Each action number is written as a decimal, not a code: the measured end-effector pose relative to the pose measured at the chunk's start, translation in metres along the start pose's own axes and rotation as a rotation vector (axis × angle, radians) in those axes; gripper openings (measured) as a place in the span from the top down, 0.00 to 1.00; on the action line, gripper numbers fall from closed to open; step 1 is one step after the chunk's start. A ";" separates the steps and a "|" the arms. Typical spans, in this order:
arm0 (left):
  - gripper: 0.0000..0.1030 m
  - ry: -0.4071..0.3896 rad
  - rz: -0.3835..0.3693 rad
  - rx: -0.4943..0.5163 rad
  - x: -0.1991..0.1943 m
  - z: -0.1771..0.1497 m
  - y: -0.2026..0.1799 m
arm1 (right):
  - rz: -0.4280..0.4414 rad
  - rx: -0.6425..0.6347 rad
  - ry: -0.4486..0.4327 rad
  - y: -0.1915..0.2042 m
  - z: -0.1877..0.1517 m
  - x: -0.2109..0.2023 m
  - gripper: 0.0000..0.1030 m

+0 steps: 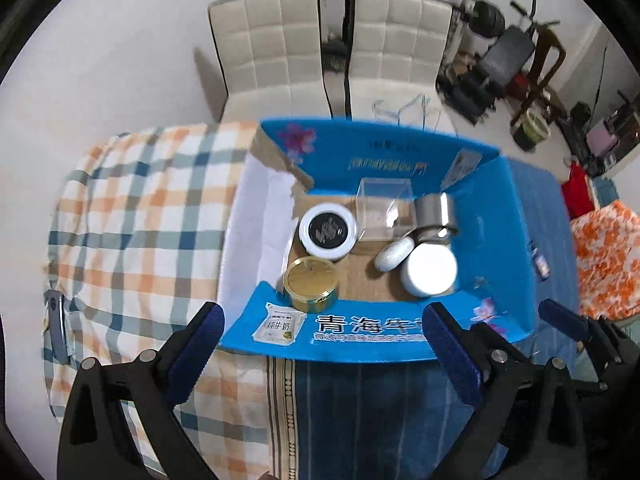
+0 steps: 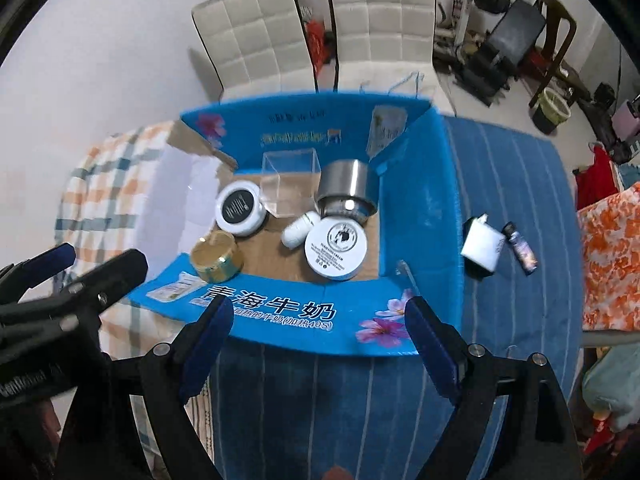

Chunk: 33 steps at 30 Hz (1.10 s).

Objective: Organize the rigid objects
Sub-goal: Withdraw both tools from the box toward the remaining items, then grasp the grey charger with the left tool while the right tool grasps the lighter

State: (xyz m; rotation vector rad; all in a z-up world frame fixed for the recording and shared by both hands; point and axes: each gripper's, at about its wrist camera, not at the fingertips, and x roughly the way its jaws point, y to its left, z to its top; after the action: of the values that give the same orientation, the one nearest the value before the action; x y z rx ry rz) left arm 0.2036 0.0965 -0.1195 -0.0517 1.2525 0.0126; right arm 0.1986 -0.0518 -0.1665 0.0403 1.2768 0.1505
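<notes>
Both the left tongs (image 1: 322,346) and right tongs (image 2: 318,338) stand apart and empty above the near wall of the box (image 2: 280,316). Beyond them, 6 items lie inside, probably gathered there to keep them together. Right of the right tongs, a white pack (image 2: 482,250) and a small bottle (image 2: 520,250) lie outside.

Seen above the blue carton (image 1: 360,168), the left gripper (image 1: 324,344) is matte black plastic: two broad arms that narrow into fingers (image 1: 196,344) faced with dark blue ribbed pads, with round silver screw heads at the joints. The right gripper (image 2: 320,344) is built alike, with blue-padded fingers (image 2: 430,348), silver screws and black ribbed arms.
</notes>
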 end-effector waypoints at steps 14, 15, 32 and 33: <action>0.01 -0.101 -0.060 0.065 -0.069 -0.005 -0.045 | 0.056 0.049 -0.083 -0.036 -0.010 -0.088 0.13; 0.01 -0.103 -0.066 0.072 -0.070 -0.006 -0.051 | 0.054 0.065 -0.086 -0.045 -0.011 -0.092 0.13; 0.02 0.127 -0.198 0.300 0.083 0.047 -0.275 | -0.070 0.293 0.120 -0.318 -0.002 0.044 0.16; 0.04 0.165 -0.185 0.300 0.104 0.051 -0.288 | -0.067 0.279 0.149 -0.324 0.000 0.062 0.21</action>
State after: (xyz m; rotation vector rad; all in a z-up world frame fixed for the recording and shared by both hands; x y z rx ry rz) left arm 0.2952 -0.1906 -0.1936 0.0928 1.3981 -0.3453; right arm 0.2455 -0.3635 -0.2618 0.2287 1.4387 -0.0846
